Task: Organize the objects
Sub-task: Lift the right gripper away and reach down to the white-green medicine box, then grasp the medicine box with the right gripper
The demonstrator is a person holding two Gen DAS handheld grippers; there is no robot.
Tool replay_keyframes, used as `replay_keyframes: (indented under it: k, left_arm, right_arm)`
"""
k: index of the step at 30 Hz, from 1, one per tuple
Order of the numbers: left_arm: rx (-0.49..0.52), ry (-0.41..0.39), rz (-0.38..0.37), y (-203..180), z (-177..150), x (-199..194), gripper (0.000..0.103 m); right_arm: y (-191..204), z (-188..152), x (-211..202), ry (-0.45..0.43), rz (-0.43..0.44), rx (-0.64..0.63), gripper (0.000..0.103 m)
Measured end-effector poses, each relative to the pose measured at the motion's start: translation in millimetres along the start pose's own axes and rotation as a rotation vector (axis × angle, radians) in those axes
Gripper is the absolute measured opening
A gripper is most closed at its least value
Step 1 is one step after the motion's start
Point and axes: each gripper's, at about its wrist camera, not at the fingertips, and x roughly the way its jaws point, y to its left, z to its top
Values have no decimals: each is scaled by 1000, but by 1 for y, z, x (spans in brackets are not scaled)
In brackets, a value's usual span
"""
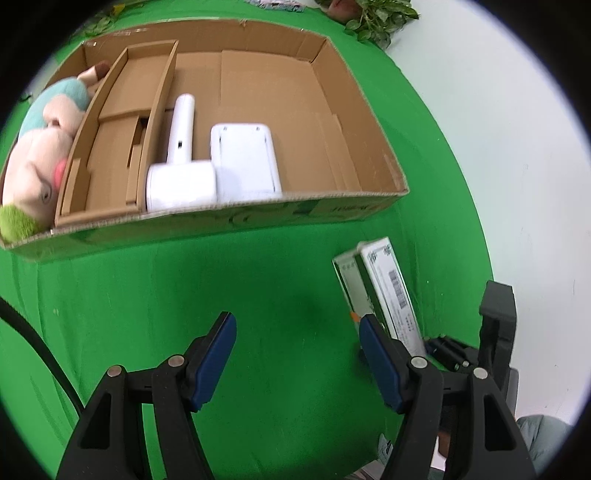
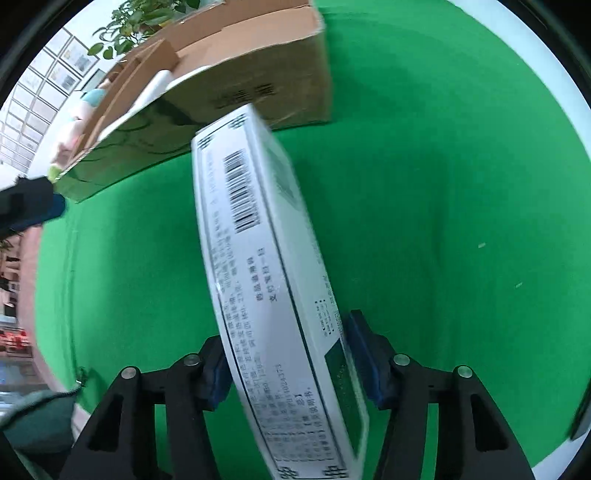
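The right gripper [image 2: 286,365] is clamped on a flat white carton [image 2: 258,258], its blue rubber pads pressing the two broad faces; the carton is thin, rectangular and glossy, printed with a barcode, dense black text and dark green panels, and it sticks out forward from the jaws on its narrow edge, held above the green cloth [image 2: 443,221]; from the left wrist view the same carton [image 1: 388,291] appears at the right, near the cloth's right edge, just beyond the left gripper's right pad.

The left gripper [image 1: 297,354] holds nothing, its black plastic fingers spread wide with the blue pads well apart over bare cloth; the cloth is a smooth, matt felt-like sheet.

Ahead lies a shallow cardboard tray [image 1: 369,110], corrugated brown board with low walls and creased flaps on its floor; a narrower cardboard insert [image 1: 110,155] stands in its left part, forming a long compartment. Against the tray's near wall rest a white, smooth hair dryer [image 1: 181,173], its rounded body at the wall and its handle pointing away, and touching it on the right a white rounded-corner rectangular device [image 1: 243,158]. A soft plush doll [image 1: 44,147], pink-faced with a teal body and fuzzy green tuft, fills the tray's left edge strip beside the insert. Leafy plants [image 1: 380,16] sit beyond the tray's far right corner.
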Motion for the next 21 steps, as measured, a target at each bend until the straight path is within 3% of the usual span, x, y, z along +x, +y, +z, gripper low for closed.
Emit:
replay_keyframes:
  k: [4, 9, 10, 11, 13, 16, 21]
  left_arm:
    - [-28, 23, -16, 6, -6, 6, 68]
    - [-66, 39, -36, 13, -14, 9, 68]
    - [-72, 42, -41, 14, -16, 9, 68]
    - [-77, 45, -45, 15, -17, 9, 68]
    - [-79, 51, -51, 17, -19, 8, 69]
    - [-78, 59, -60, 17, -23, 10, 68]
    - [-84, 85, -97, 15, -20, 21, 68]
  right_arm:
    - [25, -11, -8, -7, 57, -46, 35]
    - [19, -13, -20, -29, 229, 72, 35]
    - [12, -15, -19, -22, 231, 109, 37]
    - [5, -15, -18, -15, 202, 139, 39]
    - [-12, -21, -21, -19, 136, 211, 68]
    - [-32, -31, -39, -69, 38, 254, 90]
    - [-17, -41, -53, -94, -63, 122, 94]
